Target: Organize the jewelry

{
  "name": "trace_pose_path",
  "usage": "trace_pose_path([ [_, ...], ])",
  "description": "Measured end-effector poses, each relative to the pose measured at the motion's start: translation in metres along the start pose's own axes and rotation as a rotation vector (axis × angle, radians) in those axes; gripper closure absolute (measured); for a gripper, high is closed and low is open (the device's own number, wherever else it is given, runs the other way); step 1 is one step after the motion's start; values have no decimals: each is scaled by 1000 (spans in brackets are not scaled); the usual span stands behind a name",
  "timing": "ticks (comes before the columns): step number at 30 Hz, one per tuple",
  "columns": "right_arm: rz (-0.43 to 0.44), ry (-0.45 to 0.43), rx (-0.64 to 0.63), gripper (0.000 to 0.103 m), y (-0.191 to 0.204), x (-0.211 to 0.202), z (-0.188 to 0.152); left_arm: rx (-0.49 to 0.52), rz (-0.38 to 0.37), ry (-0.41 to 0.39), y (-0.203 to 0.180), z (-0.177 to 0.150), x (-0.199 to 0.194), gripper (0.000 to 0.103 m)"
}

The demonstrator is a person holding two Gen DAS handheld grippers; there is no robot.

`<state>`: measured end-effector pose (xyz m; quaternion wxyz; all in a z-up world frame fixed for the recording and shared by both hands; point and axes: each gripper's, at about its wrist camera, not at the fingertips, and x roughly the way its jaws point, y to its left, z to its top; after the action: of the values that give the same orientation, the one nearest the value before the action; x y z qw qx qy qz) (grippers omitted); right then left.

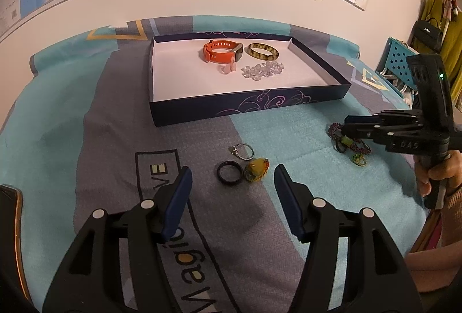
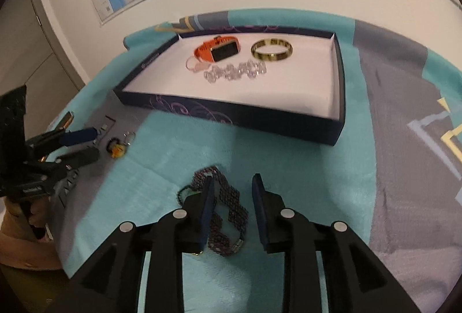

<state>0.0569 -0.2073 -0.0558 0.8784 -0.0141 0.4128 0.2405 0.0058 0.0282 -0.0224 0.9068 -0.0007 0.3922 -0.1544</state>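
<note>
A dark box (image 1: 251,107) (image 2: 231,113) with a white floor holds an orange watch (image 1: 221,51) (image 2: 218,51), a tortoiseshell bangle (image 1: 262,51) (image 2: 271,50), a clear crystal bracelet (image 1: 262,70) (image 2: 235,71) and a small pink piece (image 1: 228,68). My left gripper (image 1: 233,171) (image 2: 92,142) stands open just short of a black ring (image 1: 229,172), an amber pendant (image 1: 257,170) and a silver ring (image 1: 242,151). My right gripper (image 2: 233,180) (image 1: 346,125) is open low over a purple braided bracelet (image 2: 228,206) (image 1: 350,145); its left finger hides part of the bracelet, and its pads do not press on it.
A teal and grey blanket (image 1: 115,110) covers the surface. A small green-yellow trinket (image 1: 359,159) lies beside the braided bracelet. A blue pegboard bin (image 1: 400,58) stands at the right, and a dark flat object (image 1: 11,214) at the left edge. A wall map hangs behind.
</note>
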Motion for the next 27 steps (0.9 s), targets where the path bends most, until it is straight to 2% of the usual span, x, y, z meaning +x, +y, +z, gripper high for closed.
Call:
trace_pose_path([
  [5, -31, 7, -68, 77, 9, 3, 1, -1, -1, 7, -1, 0, 2, 44],
  [8, -52, 13, -93, 102, 11, 5, 2, -2, 2, 11, -1, 0, 4, 44],
  [12, -6, -9, -40, 102, 4, -2, 4, -6, 0, 10, 0, 0, 3, 44],
  [17, 35, -122, 20, 102, -1, -35, 13, -6, -1, 14, 2, 0, 4, 44],
  [20, 29, -162, 14, 102, 1, -48, 19, -1, -1, 16, 0, 0, 5, 44],
  [27, 36, -187, 15, 102, 3, -54, 23, 0, -2, 20, 0, -1, 6, 46],
])
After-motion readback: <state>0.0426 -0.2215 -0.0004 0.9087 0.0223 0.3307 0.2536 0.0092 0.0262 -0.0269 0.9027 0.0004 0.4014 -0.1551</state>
